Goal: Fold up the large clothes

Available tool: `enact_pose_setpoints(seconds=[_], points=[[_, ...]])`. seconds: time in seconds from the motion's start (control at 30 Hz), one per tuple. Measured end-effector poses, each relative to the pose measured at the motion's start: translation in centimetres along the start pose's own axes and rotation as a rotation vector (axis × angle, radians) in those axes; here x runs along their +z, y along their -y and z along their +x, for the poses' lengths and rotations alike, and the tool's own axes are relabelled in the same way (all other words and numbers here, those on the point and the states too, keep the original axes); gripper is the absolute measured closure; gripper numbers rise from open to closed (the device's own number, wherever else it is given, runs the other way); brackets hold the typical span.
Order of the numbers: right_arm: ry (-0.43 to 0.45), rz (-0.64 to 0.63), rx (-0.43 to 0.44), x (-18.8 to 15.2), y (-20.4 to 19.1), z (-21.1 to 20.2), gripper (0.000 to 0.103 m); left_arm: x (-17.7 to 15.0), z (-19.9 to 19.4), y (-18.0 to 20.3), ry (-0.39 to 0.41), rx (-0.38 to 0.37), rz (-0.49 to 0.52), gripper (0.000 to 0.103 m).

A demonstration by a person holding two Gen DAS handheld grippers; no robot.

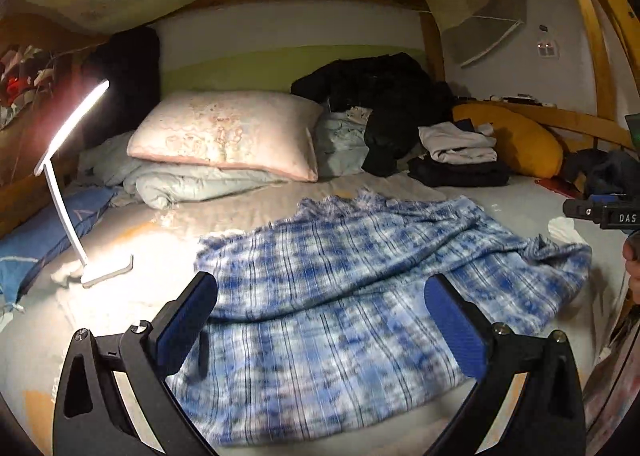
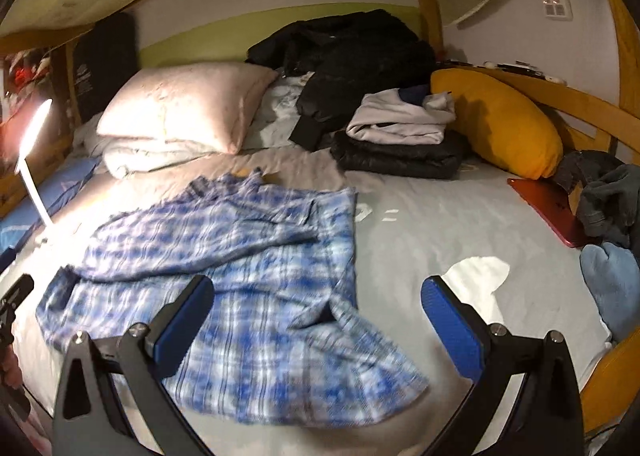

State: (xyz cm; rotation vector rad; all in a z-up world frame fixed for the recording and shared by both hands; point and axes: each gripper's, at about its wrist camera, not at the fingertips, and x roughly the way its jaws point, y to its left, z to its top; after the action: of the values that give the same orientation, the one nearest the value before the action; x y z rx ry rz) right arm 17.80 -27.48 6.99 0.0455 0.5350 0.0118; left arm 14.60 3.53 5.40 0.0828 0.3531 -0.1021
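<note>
A large blue and white plaid garment (image 1: 360, 288) lies spread and rumpled on the grey bed sheet (image 1: 168, 240); it also shows in the right wrist view (image 2: 240, 280). My left gripper (image 1: 320, 320) is open and empty, hovering above the garment's near part. My right gripper (image 2: 318, 316) is open and empty, above the garment's right near edge, with its right finger over bare sheet (image 2: 420, 215). The right gripper's body shows at the right edge of the left wrist view (image 1: 608, 211).
A lit white desk lamp (image 1: 68, 183) stands on the bed at left. A pink pillow (image 1: 228, 131) on a folded quilt, a black jacket (image 2: 352, 55), a stack of folded clothes (image 2: 400, 135), a yellow cushion (image 2: 500, 123) and a red tablet (image 2: 548, 207) line the back and right.
</note>
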Motion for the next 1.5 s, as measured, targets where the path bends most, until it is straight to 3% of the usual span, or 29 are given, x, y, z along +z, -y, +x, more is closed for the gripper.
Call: enact_pose_setpoints(seconds=[0.13,0.33,0.4,0.7,0.8,0.87,0.97,1.23,1.4,1.47,1.5], points=[[-0.047,-0.014,0.041,-1.7,-1.4,0.4,0.000,-1.3,-0.1,0.0,-0.037,-0.015,0.000,0.000],[-0.124,-0.096,0.037,-5.2,-3.5,1.6,0.000,-3.8,-0.9,1.4,-0.054,-0.021,0.106,0.000],[-0.155,-0.166,0.035,-6.1,-4.5,2.2,0.000,-4.6,-1.0,1.8,-0.055,0.006,0.152,0.000],[-0.160,-0.440,0.033,-8.6,-8.5,2.9,0.000,-7.9,1.8,3.4,-0.198,-0.036,0.305,0.000],[-0.190,-0.512,0.022,-9.5,-9.8,4.1,0.000,-8.6,2.4,4.5,-0.194,0.053,0.394,0.000],[-0.206,-0.568,-0.006,-10.4,-10.5,5.0,0.000,-9.0,2.9,4.9,-0.225,0.062,0.418,0.000],[-0.197,-0.587,-0.036,-10.7,-10.6,5.4,0.000,-9.5,3.9,4.8,-0.261,0.085,0.411,0.000],[-0.243,-0.411,-0.091,-8.9,-7.2,7.6,0.000,-9.2,7.2,0.2,-0.296,0.174,0.266,0.000],[-0.219,-0.346,-0.201,-7.7,-4.9,8.7,0.000,-9.3,8.5,-3.5,-0.289,0.269,0.174,0.000],[-0.223,-0.272,-0.213,-7.1,-3.5,9.0,0.004,-9.2,8.6,-4.8,-0.293,0.271,0.119,0.009],[-0.222,-0.251,-0.218,-7.0,-3.0,9.0,0.017,-9.1,8.6,-5.3,-0.291,0.282,0.105,0.029]])
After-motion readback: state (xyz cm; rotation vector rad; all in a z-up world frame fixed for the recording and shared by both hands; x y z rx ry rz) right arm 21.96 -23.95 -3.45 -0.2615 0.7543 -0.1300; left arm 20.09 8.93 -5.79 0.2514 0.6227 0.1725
